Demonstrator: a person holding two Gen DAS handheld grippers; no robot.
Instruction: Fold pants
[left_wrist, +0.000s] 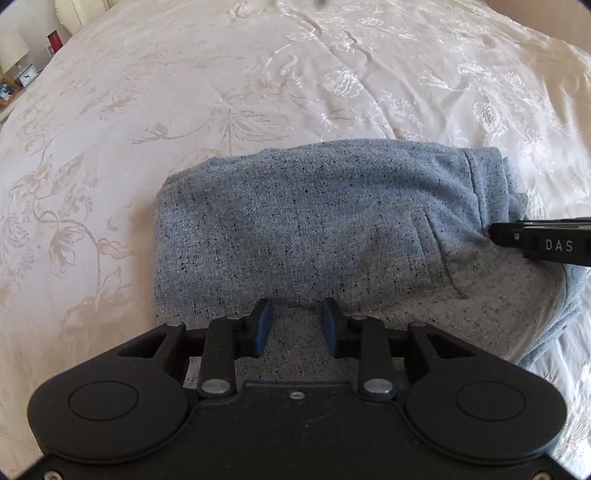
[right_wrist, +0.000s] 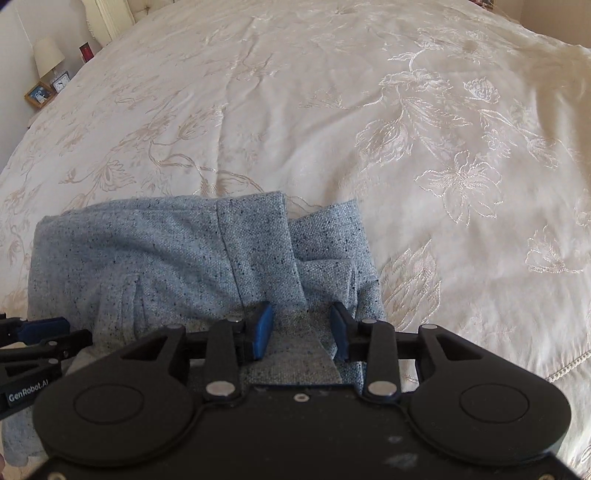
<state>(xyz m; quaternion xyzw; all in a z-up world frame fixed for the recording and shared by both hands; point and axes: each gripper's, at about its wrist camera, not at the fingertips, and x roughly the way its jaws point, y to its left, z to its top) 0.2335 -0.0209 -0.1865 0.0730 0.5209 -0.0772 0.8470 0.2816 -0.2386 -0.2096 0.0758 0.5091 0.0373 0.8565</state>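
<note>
and here we are over the bed, both grippers pointing steeply down at the work. the pants (left_wrist: 314, 229), a speckled blue-grey knit, lie folded into a compact bundle on the bedspread (left_wrist: 184, 110), a cream cover with a shiny floral pattern. the bundle sits at the near side of the bed, right under both cameras.

left gripper (left_wrist: 297, 325) first: jaws apart, the blue pads (left_wrist: 263, 328) standing clear of each other with the near edge of the bundle showing in the gap between them. nothing pinched there, the cloth just lies flat beneath. in the left wrist view the fold runs wide across the frame, a slanted pocket opening (left_wrist: 428, 236) towards the right, and a stitched band (left_wrist: 484, 184) at the right end where looser layers poke out.

right gripper (right_wrist: 303, 328) now: jaws also well apart, pads either side of a flap of the fabric, no squeeze visible on it. this gripper hangs over the right end of the bundle, where the band and a couple of smaller tucked folds (right_wrist: 332, 251) pile up a bit unevenly.

each gripper shows up in the other's view: the right one's black finger comes in at the right edge of the left view, lying over the cloth by the band, and the left one enters at the lower left of the right view.

off at the far left, a lamp (right_wrist: 48, 55), a small clock (right_wrist: 61, 82) and a framed picture (right_wrist: 38, 95) stand on a bedside surface.
</note>
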